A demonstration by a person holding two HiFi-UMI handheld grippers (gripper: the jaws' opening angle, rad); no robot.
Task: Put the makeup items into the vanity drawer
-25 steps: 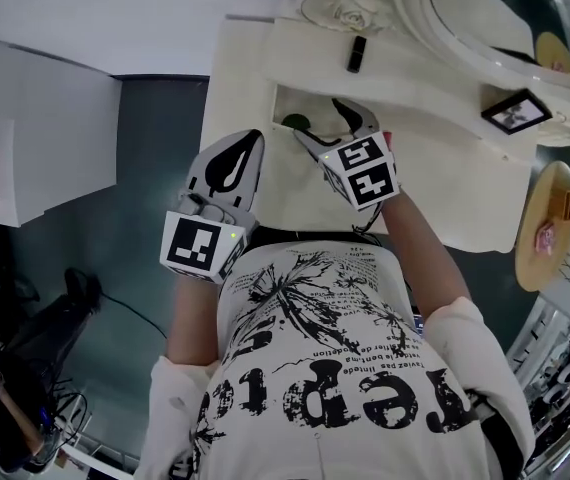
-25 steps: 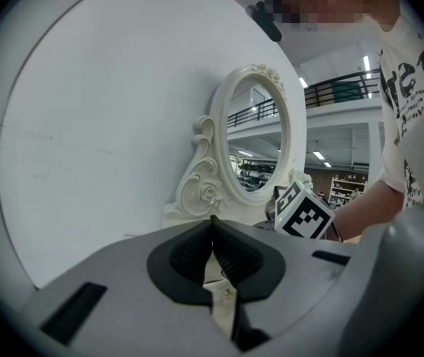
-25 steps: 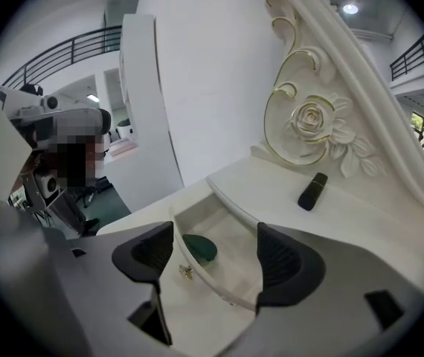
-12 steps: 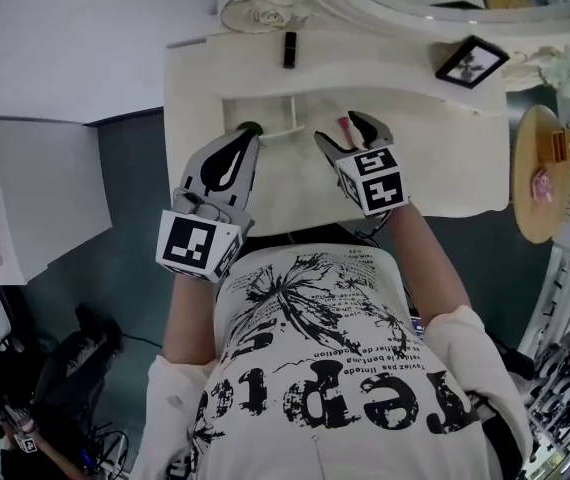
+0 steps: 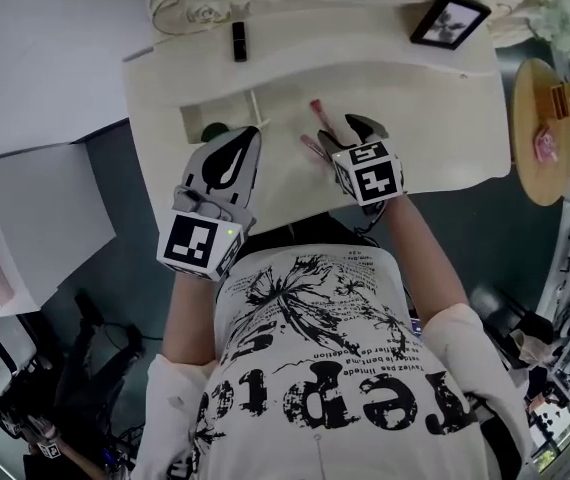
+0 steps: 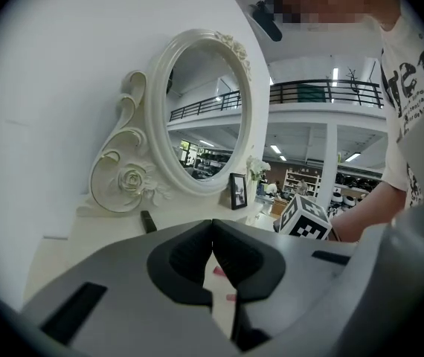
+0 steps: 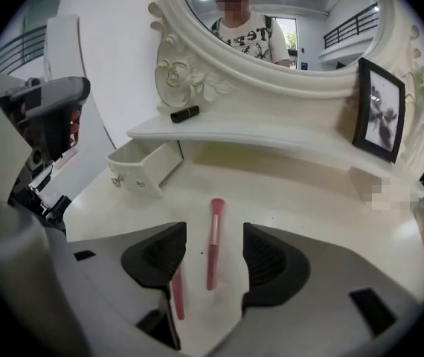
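A pink makeup brush (image 7: 213,240) lies flat on the cream vanity top (image 5: 435,118). It runs lengthwise between the jaws of my right gripper (image 7: 213,250), which are closing, and the pads stand clear of it. A second pink stick (image 7: 176,292) lies beside the left jaw. In the head view both pink items (image 5: 318,116) sit under my right gripper (image 5: 335,133). The small drawer (image 5: 190,118) stands pulled out at the left, with a dark green item (image 5: 214,130) inside. My left gripper (image 5: 252,132) hovers by the drawer, shut and empty (image 6: 212,229).
A black lipstick (image 5: 238,40) lies on the raised shelf under the oval mirror (image 7: 271,21). A framed photo (image 5: 449,18) leans at the shelf's right end. A round wooden side table (image 5: 543,128) stands to the right of the vanity.
My right gripper has come away from the open drawer to over the pink brushes, and its jaws have narrowed. The left gripper has stayed shut beside the drawer.
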